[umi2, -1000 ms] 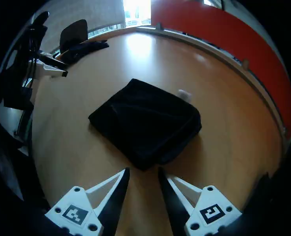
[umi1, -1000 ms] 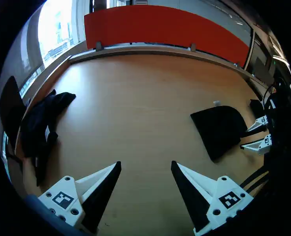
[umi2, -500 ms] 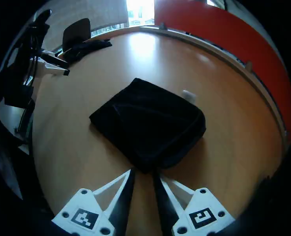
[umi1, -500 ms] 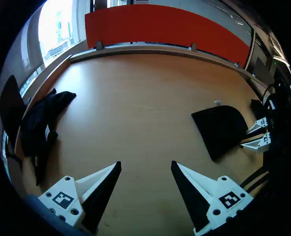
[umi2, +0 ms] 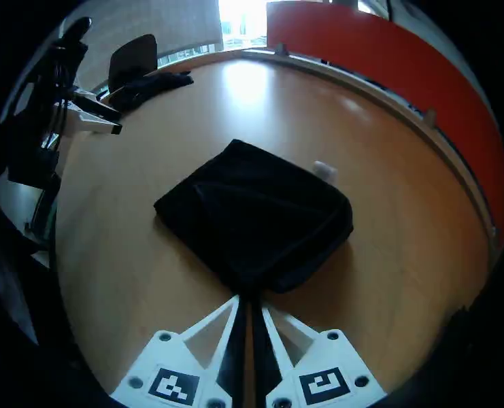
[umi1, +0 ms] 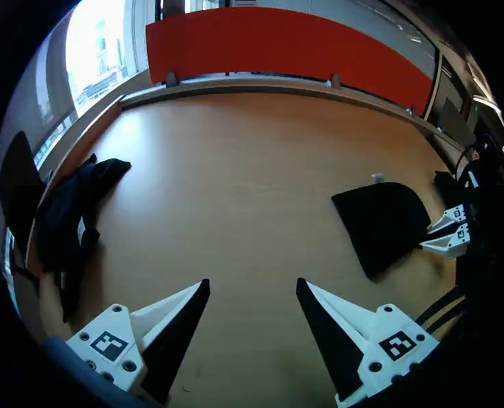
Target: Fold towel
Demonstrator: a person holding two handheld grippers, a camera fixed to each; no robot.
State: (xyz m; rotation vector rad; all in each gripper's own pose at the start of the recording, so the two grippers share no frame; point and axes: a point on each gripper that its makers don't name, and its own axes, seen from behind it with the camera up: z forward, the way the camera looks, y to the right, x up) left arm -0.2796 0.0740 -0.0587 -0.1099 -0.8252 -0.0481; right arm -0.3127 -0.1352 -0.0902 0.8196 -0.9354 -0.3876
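Your right gripper has its jaws drawn together to a thin slit, and the tips meet the near corner of the towel. The corner appears pinched between them, though dark cloth and dark fingers blend there.

Your left gripper holds its jaws wide apart over bare wood, gripping nothing, well apart from the towel.

The towel is black and lies flat on the pale wooden counter as a compact, roughly square stack with soft doubled edges. It looks already folded at least once. In the left gripper view it sits off to the right side, with the right gripper at its edge.

The step in hand seems to be taking hold of the near corner for a further fold. The next move likely calls for lifting that corner and carrying it over to the far edge. You would probably want the left gripper at the other near corner so the edge travels evenly.

A small white object lies just beside the towel's far edge; it is too small to identify. A heap of dark clothing rests near the counter's far side, and a red partition runs behind.

Square black-and-white markers sit on the gripper fingers. No brand or readable writing is visible.
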